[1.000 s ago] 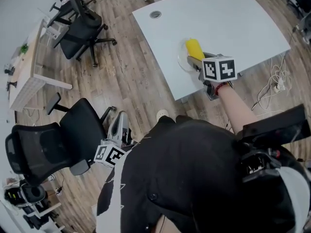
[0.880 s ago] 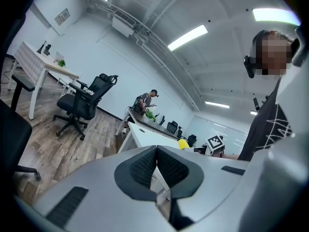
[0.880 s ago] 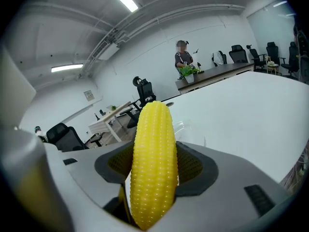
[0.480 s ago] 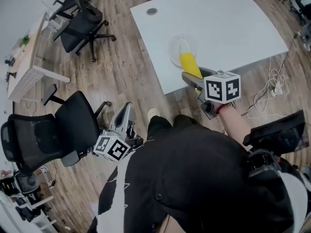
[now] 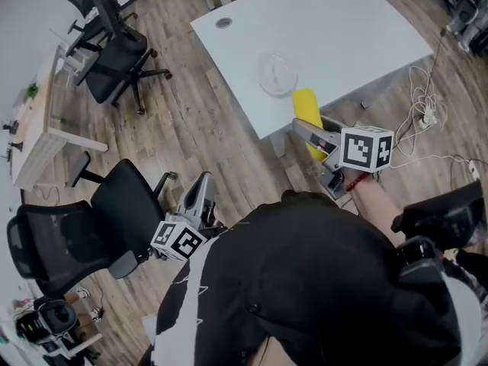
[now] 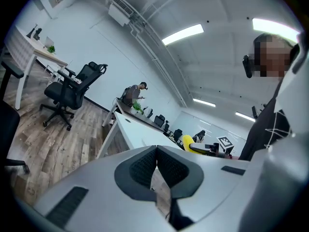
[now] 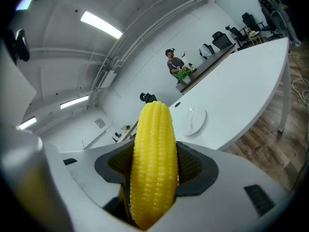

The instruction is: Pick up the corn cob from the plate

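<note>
My right gripper [image 5: 314, 132] is shut on a yellow corn cob [image 5: 308, 111], held in the air past the near edge of the white table [image 5: 343, 29]. In the right gripper view the corn cob [image 7: 153, 163] stands between the dark pads [image 7: 191, 168]. The clear plate [image 5: 277, 75] lies bare on the table; it also shows as a small plate [image 7: 194, 120] in the right gripper view. My left gripper [image 5: 200, 197] hangs low by my side over the wooden floor, jaws closed together with nothing between them [image 6: 156, 170].
Black office chairs [image 5: 122, 59] stand on the wooden floor at the left, another chair [image 5: 84, 227] close beside my left gripper. A cable [image 5: 423, 120] trails on the floor right of the table. A person [image 7: 175, 64] stands far off behind a counter.
My right gripper has lifted the corn cob off the plate and drawn it back toward me, off the table's edge. The plate is left bare. The left gripper stays low.
</note>
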`<action>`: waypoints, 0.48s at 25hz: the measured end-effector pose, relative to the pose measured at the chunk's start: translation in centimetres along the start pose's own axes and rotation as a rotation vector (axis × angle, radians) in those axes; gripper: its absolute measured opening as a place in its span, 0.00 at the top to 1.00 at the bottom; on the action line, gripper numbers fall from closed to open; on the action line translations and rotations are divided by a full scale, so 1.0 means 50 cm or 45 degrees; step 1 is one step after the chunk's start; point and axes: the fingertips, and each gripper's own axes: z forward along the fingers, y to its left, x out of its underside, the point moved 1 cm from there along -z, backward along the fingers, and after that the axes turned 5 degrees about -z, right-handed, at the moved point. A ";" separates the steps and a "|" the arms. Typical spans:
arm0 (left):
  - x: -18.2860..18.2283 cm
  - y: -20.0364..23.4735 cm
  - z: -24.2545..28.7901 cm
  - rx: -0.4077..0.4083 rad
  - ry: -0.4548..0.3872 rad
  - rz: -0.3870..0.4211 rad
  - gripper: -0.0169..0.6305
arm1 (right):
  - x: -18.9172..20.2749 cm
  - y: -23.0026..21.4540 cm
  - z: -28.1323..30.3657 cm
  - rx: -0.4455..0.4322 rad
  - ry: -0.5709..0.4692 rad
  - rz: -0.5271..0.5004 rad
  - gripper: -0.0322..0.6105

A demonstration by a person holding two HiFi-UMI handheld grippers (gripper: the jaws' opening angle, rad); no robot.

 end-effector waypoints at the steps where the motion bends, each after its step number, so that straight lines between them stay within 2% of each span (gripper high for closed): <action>1: -0.004 0.001 -0.010 0.010 0.009 0.006 0.95 | 0.003 0.007 -0.005 0.003 -0.026 0.032 0.56; 8: -0.030 0.020 -0.146 0.096 0.011 -0.009 0.95 | 0.085 0.110 -0.028 0.035 -0.124 0.115 0.56; 12: -0.016 0.014 -0.196 0.162 0.033 -0.023 0.95 | 0.141 0.159 -0.064 0.053 -0.152 0.119 0.56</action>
